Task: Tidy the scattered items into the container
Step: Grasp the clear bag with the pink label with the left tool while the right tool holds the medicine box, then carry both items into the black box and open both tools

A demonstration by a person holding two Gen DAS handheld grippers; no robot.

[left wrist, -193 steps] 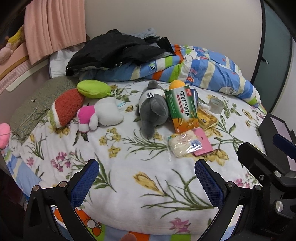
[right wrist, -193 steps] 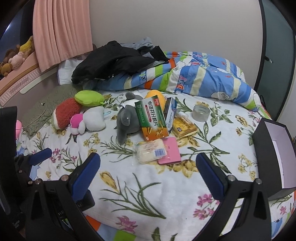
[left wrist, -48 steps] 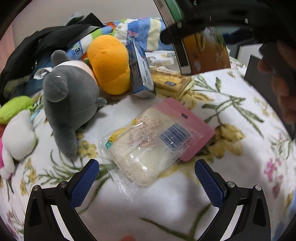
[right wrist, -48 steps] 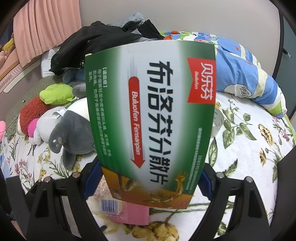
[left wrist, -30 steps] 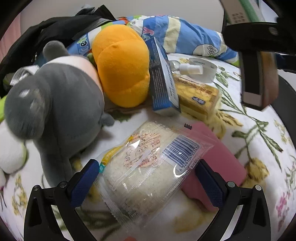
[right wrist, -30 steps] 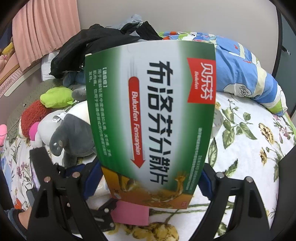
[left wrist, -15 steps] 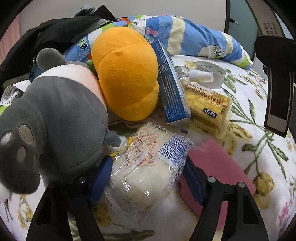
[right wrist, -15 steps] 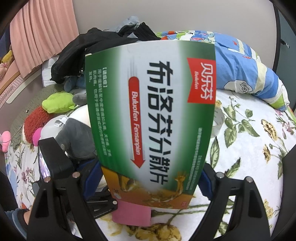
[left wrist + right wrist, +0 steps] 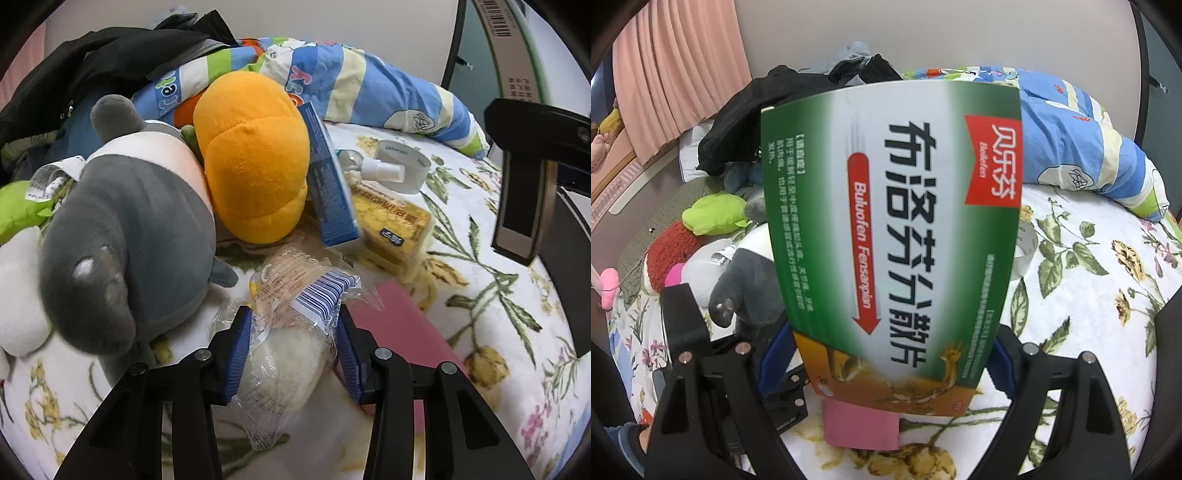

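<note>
The left tool has just squeezed shut on the snack bag, which lies on the bed beside the grey toy. The right tool is clamped on the green box, held up off the bed (probably so both can go in the container, which I cannot see).

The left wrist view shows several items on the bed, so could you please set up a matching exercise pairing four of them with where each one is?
Things:
1. clear food packet
2. orange plush
3. pink flat item
4. blue box

Places:
A. leaning against the orange plush, over the yellow pack
B. pinched between the left gripper pads
C. flat on the floral sheet, beside the packet
D. between the grey plush and the blue box

Pairs: 1-B, 2-D, 3-C, 4-A
</note>
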